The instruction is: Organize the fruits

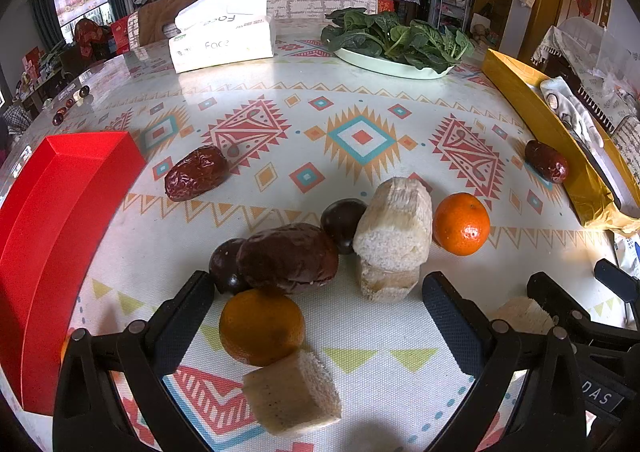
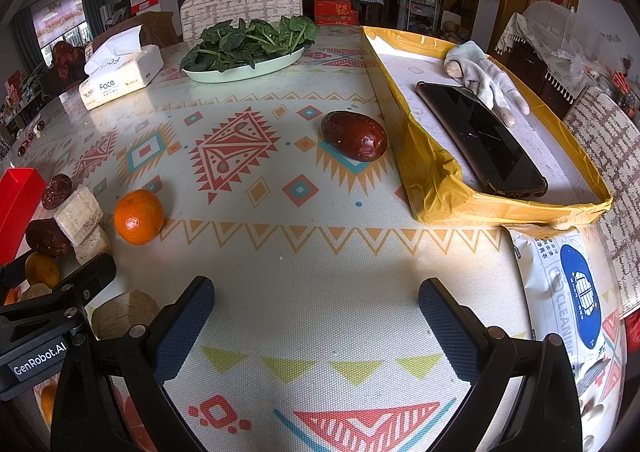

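My left gripper (image 1: pixel 318 316) is open over a cluster of fruit: an orange (image 1: pixel 261 326) and a pale sugarcane chunk (image 1: pixel 292 392) lie between its fingers, with a dark wrinkled date (image 1: pixel 290 257), two dark round fruits (image 1: pixel 343 221) and stacked sugarcane pieces (image 1: pixel 394 228) just beyond. Another orange (image 1: pixel 461 223) and red dates (image 1: pixel 196 177) (image 1: pixel 546 161) lie farther out. A red box (image 1: pixel 52 220) stands at the left. My right gripper (image 2: pixel 316 316) is open and empty over bare tablecloth, with a red date (image 2: pixel 354 135) and an orange (image 2: pixel 139 216) ahead.
A yellow tray (image 2: pixel 436 176) holds a phone (image 2: pixel 480 136) and a glove (image 2: pixel 480 72) at the right. A plate of spinach (image 2: pixel 244 40) and a tissue box (image 2: pixel 120 72) stand at the back. A wipes pack (image 2: pixel 568 284) lies at the right front edge.
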{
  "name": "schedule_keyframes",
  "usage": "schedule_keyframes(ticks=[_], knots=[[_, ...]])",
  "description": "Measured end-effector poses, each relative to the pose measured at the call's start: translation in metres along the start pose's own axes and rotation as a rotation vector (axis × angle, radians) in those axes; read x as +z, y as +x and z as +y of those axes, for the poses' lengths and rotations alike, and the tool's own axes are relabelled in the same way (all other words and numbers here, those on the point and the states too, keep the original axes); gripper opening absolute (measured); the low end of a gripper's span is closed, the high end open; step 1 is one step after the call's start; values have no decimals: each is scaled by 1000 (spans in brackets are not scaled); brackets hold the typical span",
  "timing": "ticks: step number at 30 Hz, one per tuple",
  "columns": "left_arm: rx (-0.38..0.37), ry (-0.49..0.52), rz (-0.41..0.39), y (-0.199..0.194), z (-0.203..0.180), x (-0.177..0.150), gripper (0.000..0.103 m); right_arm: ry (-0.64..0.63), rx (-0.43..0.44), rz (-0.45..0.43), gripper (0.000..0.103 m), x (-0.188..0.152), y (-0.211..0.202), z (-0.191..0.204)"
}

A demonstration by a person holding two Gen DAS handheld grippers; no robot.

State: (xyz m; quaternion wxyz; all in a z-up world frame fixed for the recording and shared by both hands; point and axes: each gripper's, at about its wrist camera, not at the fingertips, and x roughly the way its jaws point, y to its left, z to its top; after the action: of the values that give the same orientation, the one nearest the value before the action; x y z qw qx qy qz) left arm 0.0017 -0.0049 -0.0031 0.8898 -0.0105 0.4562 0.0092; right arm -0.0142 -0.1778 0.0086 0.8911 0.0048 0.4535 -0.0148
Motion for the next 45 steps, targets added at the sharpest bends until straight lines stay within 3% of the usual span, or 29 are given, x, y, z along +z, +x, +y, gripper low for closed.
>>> schedule_keyframes(ticks=[12,20,25,37,39,45], knots=[[0,0,0,0,0,0,103,0,0,0,103,0,0,0],[-22,31,52,-3,9,-1,103,0,5,4,103,-1,1,2],[-19,27,47,-4,9,0,103,30,-11,68,103,-3,-4,-2],[-20,31,43,-8,11,-3,103,30,-23,57,103,-6,-2,1],[-34,32,3,-18,13,-6,102,30,-28,57,103,-6,-2,2],[-97,13,-249,-89,31,-17,102,42,-80,45,103,-9,-7,-1]])
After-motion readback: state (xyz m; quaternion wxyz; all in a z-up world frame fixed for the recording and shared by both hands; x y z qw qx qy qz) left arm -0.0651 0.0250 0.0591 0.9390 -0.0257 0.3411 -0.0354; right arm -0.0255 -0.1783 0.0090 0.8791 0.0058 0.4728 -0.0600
